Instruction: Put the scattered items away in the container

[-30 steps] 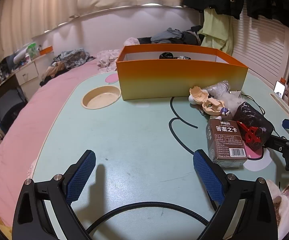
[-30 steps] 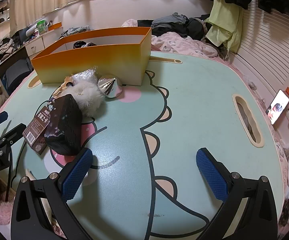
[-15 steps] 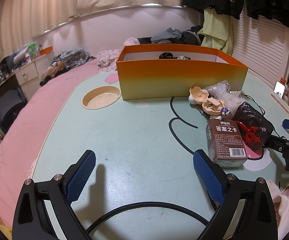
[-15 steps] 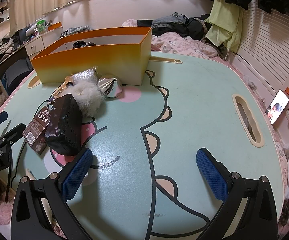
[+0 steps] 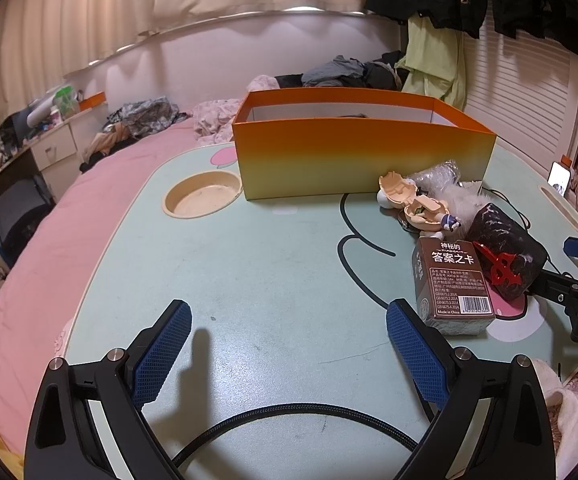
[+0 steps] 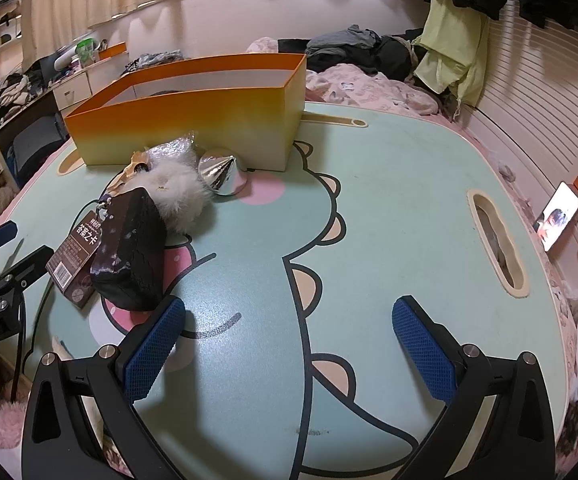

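An orange box (image 5: 363,156) (image 6: 193,120) stands open-topped at the far side of the green cartoon table (image 5: 249,272); something dark lies inside. In front of it lie scattered items: a brown card box (image 5: 451,284) (image 6: 73,249), a black marbled pouch (image 5: 507,248) (image 6: 133,252) with a red charm, a white fluffy ball (image 6: 177,196), a beige figurine (image 5: 413,200), a crinkled plastic wrap (image 5: 437,174) and a silver cone (image 6: 219,170). My left gripper (image 5: 287,350) is open over bare table, left of the card box. My right gripper (image 6: 289,350) is open, just right of the pouch.
A round beige recess (image 5: 201,198) sits left of the box and an oval slot (image 6: 497,240) at the table's right. A lit phone (image 6: 559,216) leans beyond the right edge. A pink bed (image 5: 49,248) with clothes lies around the table. A black cable (image 5: 289,420) loops below my left gripper.
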Action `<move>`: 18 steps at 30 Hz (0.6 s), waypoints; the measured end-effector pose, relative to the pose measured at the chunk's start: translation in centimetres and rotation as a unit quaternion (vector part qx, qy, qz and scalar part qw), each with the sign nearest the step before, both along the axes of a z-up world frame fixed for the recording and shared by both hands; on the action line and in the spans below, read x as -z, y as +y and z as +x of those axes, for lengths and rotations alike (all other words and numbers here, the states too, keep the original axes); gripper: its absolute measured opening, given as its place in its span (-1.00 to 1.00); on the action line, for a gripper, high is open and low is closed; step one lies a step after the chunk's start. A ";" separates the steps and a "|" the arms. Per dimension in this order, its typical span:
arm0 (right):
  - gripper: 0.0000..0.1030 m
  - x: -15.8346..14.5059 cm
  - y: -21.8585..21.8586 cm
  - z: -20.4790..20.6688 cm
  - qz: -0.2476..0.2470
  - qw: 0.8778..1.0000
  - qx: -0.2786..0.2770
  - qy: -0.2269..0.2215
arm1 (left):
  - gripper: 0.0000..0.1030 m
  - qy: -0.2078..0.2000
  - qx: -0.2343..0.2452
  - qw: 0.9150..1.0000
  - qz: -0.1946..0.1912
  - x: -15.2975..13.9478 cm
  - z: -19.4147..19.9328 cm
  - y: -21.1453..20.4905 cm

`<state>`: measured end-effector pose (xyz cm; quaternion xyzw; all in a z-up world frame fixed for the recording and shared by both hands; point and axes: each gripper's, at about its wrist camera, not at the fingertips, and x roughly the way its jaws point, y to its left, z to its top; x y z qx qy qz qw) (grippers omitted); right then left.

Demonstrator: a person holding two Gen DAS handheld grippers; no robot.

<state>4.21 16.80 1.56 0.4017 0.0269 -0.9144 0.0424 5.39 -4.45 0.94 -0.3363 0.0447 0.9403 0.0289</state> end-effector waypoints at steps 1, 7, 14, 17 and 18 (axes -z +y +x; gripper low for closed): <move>0.99 0.0 0.0 0.0 0.000 1.000 -0.001 0.000 | 0.90 0.000 0.000 1.000 0.001 0.0 0.0 0.0; 0.99 -0.1 0.2 0.3 -0.006 1.000 0.005 0.004 | 0.90 0.000 0.000 1.000 0.001 0.0 0.0 0.0; 0.70 -3.1 -0.5 3.0 -0.047 0.993 -0.050 0.094 | 0.90 -0.001 0.000 1.000 0.002 0.1 0.1 0.1; 0.69 -3.9 -2.8 3.6 -0.036 0.988 -0.103 0.111 | 0.90 0.000 0.000 1.000 0.000 0.1 0.1 0.0; 0.69 -4.0 -3.8 3.6 -0.026 0.986 -0.120 0.112 | 0.90 0.000 0.000 1.000 0.000 0.1 0.1 0.0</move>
